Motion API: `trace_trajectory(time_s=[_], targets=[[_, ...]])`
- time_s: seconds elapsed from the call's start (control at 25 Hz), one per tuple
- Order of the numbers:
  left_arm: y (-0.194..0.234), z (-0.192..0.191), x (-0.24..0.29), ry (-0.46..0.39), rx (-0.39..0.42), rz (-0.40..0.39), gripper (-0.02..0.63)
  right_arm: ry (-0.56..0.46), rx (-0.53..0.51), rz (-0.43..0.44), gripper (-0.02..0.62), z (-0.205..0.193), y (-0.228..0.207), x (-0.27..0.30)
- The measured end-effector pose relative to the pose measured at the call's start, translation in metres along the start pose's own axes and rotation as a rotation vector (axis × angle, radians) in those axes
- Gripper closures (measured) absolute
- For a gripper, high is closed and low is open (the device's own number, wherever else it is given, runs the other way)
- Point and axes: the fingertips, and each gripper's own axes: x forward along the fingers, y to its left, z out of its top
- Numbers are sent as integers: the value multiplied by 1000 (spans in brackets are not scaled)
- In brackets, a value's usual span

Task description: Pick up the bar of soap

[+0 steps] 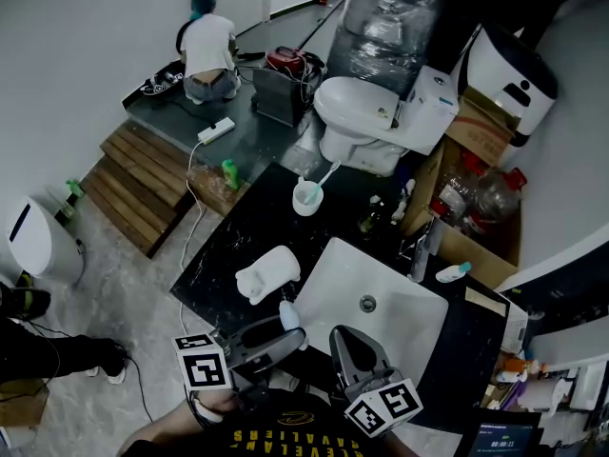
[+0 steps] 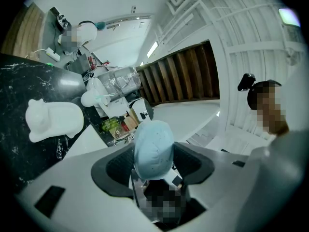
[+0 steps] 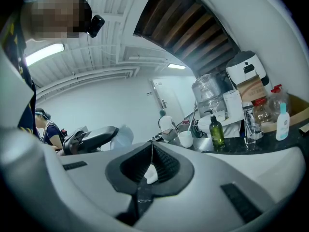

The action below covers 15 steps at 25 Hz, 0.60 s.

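Note:
A pale blue bar of soap (image 2: pixel 153 146) sits upright between the pads of my left gripper (image 2: pixel 154 162), which is shut on it. In the head view the left gripper (image 1: pixel 284 331) holds the soap (image 1: pixel 288 311) just above the near left corner of the white sink (image 1: pixel 400 322). My right gripper (image 1: pixel 350 343) hovers beside it over the sink's front rim. Its jaws (image 3: pixel 152 154) are shut with nothing between them. The right gripper view also shows the left gripper (image 3: pixel 91 137) with the soap (image 3: pixel 123 135) at its tip.
On the black counter (image 1: pixel 238 231) lie a rolled white towel (image 1: pixel 267 272), a cup with a toothbrush (image 1: pixel 306 196), a dark green pump bottle (image 1: pixel 369 219) and the faucet (image 1: pixel 422 248). Beyond stand a toilet (image 1: pixel 366 112), a water jug (image 1: pixel 388 22) and a crouching person (image 1: pixel 207 50).

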Motion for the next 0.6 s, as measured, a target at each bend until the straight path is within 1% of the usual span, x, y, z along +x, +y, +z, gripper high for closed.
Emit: trace_trajectory(time_s=[0.6], targets=[[-1,-1,-1,3,-6,-1,341,7,4,2,577,-2,1,0]])
